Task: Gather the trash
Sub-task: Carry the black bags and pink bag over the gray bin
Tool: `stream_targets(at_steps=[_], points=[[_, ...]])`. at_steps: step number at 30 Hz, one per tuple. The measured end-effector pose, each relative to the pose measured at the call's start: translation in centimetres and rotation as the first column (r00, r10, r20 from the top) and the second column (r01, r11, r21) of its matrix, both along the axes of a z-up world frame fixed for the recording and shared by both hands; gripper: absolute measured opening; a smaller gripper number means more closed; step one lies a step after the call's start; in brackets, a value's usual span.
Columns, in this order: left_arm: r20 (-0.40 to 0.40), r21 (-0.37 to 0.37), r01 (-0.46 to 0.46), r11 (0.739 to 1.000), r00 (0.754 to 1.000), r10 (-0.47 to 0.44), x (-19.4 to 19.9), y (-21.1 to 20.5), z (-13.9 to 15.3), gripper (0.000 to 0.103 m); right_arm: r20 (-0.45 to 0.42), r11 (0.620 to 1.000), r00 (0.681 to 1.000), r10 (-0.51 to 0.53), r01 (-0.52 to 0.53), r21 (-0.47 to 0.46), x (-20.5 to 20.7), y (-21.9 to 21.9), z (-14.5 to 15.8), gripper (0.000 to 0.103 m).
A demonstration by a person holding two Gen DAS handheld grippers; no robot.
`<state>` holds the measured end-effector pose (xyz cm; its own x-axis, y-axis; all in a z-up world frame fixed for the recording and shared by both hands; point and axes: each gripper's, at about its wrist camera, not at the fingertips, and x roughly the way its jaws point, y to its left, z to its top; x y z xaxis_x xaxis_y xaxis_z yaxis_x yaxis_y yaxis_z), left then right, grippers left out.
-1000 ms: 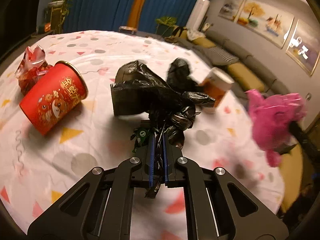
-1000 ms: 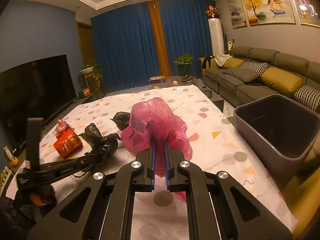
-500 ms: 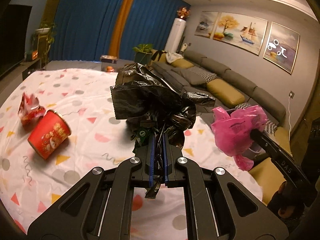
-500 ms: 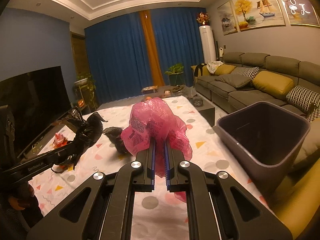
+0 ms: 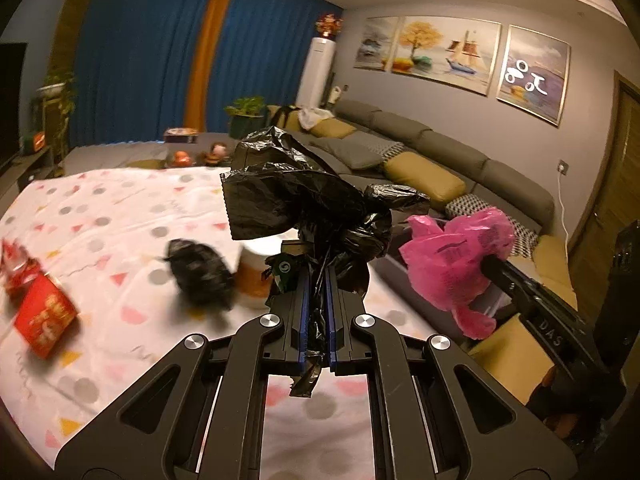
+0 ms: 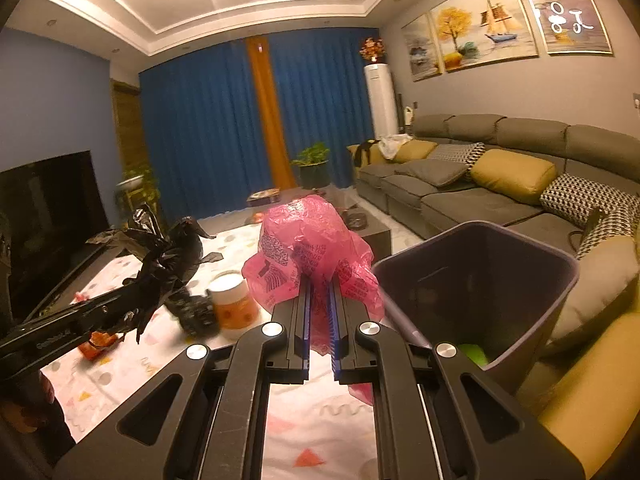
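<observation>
"DAS" read on the right gripper (image 5: 490, 264) body, lower right of left-wrist view; pink bag (image 6: 308, 248) print was illegible.

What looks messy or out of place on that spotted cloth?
A red can lies tipped on its side on the cloth, crumpled red wrapping next to it. A balled black bag sits loose beside an upright orange cup. The motion blur hides finer detail.
</observation>
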<state>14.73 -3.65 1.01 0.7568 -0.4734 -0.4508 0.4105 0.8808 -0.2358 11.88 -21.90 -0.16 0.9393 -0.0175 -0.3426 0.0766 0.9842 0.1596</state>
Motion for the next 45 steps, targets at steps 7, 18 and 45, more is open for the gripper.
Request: stream_targets(at_steps=[7, 18, 45], points=[[0.018, 0.017, 0.076, 0.997, 0.997, -0.076, 1.5, -5.7, 0.7, 0.007, 0.019, 0.995, 0.995, -0.1, 0.1, -0.002, 0.1, -4.3, 0.0, 0.009], [0.004, 0.059, 0.177, 0.982, 0.984, -0.177, 5.0, -14.8, 0.5, 0.007, 0.014, 0.972, 0.972, -0.236, 0.236, 0.017, 0.4, -10.5, -0.4, 0.009], [-0.046, 0.108, 0.239, 0.965, 0.971, -0.235, 8.6, -19.7, -2.4, 0.007, -0.017, 0.958, 0.958, -0.285, 0.285, 0.028, 2.5, -12.8, -1.2, 0.009]])
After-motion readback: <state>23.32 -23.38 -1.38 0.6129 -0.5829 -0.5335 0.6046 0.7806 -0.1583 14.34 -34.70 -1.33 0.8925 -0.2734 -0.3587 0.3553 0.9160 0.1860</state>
